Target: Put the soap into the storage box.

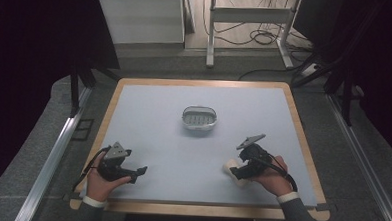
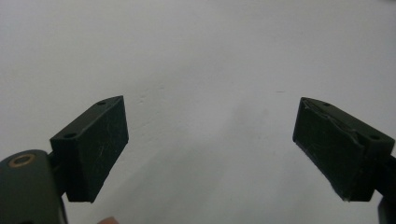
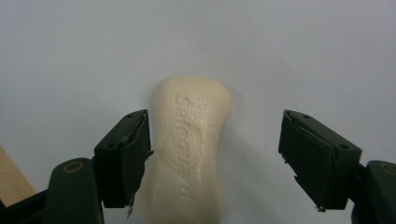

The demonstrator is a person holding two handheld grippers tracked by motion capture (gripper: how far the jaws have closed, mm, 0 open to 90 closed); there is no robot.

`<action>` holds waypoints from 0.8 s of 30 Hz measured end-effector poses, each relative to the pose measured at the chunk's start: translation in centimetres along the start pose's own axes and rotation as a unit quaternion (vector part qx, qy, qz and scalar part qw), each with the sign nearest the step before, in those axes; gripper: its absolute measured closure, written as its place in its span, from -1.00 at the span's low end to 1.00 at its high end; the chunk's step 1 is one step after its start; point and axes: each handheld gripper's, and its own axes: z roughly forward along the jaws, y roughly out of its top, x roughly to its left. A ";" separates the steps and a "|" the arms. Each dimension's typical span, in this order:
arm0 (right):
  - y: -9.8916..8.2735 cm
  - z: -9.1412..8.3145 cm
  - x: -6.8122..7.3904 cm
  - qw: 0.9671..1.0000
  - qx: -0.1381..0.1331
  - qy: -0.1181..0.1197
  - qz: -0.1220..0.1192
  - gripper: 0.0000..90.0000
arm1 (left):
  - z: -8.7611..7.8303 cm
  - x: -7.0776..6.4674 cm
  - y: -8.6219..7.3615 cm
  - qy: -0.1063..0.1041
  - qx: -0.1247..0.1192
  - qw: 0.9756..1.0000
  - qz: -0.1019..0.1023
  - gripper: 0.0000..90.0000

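A cream bar of soap (image 3: 189,149) with embossed lettering lies flat on the pale table, between the jaws of my right gripper (image 3: 215,158). The left jaw sits right against the soap's side; the right jaw stands well clear of it, so the gripper is open. From above, the soap (image 1: 230,167) shows just left of the right gripper (image 1: 241,173) near the table's front right. My left gripper (image 1: 140,172) rests at the front left, held in a hand, its jaws (image 2: 210,149) wide open over bare table. A small grey oval soap dish (image 1: 199,117) stands at the table's middle.
The table (image 1: 148,118) has a wooden rim (image 1: 199,209) along its front edge; a sliver of that wood (image 3: 11,179) shows at the lower left in the right gripper view. Metal rails flank the table, and a desk frame with cables stands beyond it.
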 end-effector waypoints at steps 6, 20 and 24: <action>0.2 1.1 0.4 0.999 0.032 0.000 -0.003 -0.44 | 0.0 0.0 0.0 -0.001 0.000 1.000 0.000 -0.76; 0.3 2.8 1.2 0.996 0.084 -0.001 0.010 -0.17 | 0.0 0.0 0.0 -0.002 -0.002 1.000 -0.001 -0.76; 0.4 3.0 1.3 0.996 0.084 0.006 0.007 0.03 | -0.1 -0.1 0.0 -0.003 -0.003 1.000 -0.001 -0.76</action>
